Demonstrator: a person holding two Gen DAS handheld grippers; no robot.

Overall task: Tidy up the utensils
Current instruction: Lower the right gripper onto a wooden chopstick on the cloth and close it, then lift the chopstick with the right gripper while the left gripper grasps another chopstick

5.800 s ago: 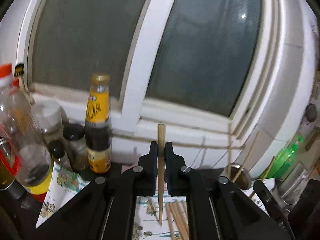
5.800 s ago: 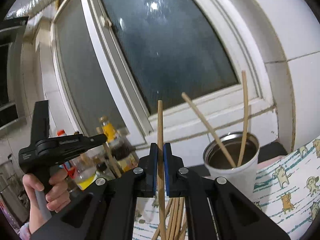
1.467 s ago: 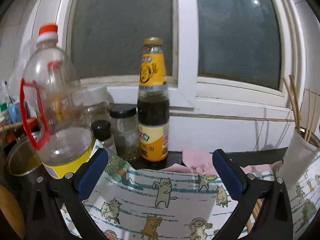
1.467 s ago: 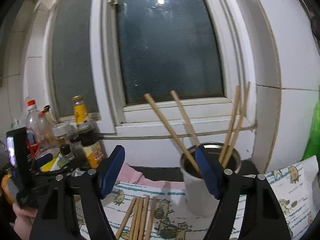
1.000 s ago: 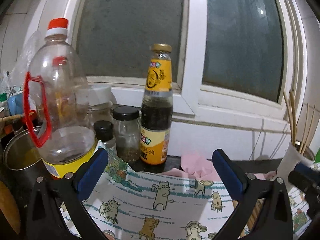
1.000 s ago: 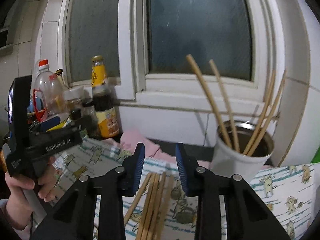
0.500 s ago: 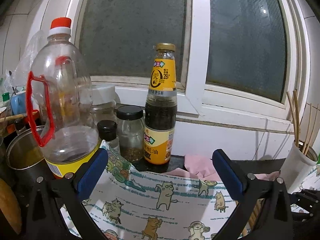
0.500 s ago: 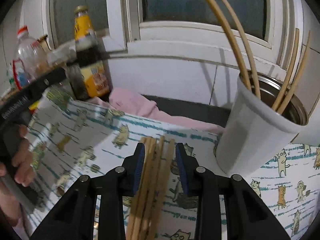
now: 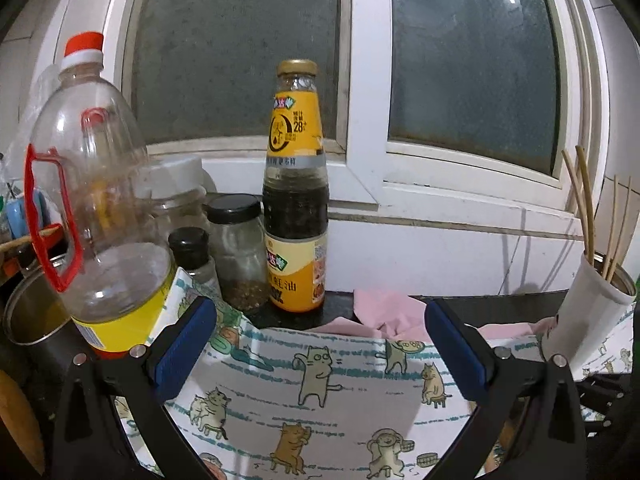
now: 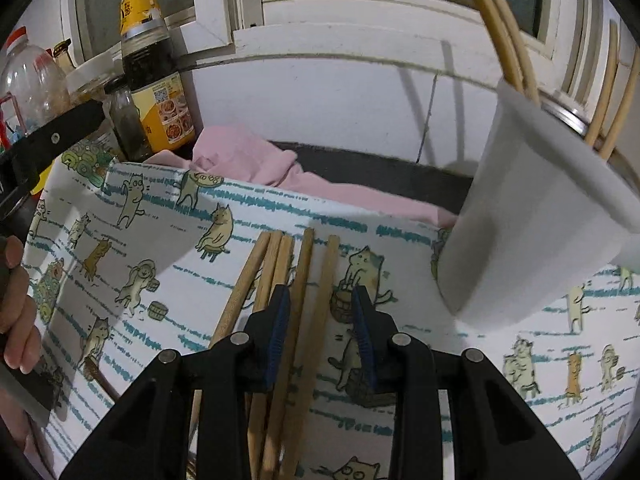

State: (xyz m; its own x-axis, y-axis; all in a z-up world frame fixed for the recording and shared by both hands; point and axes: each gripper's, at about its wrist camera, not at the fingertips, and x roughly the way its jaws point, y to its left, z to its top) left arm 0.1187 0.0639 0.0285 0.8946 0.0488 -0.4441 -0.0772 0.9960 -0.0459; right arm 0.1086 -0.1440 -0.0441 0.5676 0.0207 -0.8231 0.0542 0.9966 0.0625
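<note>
Several wooden chopsticks (image 10: 276,276) lie side by side on a cat-print cloth (image 10: 168,240). My right gripper (image 10: 319,300) points down over them, jaws partly apart. Two of the chopsticks (image 10: 326,268) run between its blue pads (image 10: 280,320); a gap shows on the right side and nothing is gripped. A white cup (image 10: 532,220) to the right holds several more chopsticks (image 10: 492,20). My left gripper (image 9: 320,340) hangs wide open over the cloth (image 9: 320,380), with nothing between its fingers. The cup (image 9: 588,320) shows at that view's right edge.
Along the window sill at the left stand a yellow-labelled sauce bottle (image 9: 296,200), a clear oil bottle with a red handle (image 9: 92,200), small jars (image 9: 236,248) and a metal pot (image 9: 28,320). A pink rag (image 10: 256,160) lies behind the cloth. A hand (image 10: 16,300) holds the left gripper.
My right gripper has dropped and tipped down onto the row of chopsticks, which now reach between its pads. Its jaw gap is unchanged. The left gripper has hardly moved.
</note>
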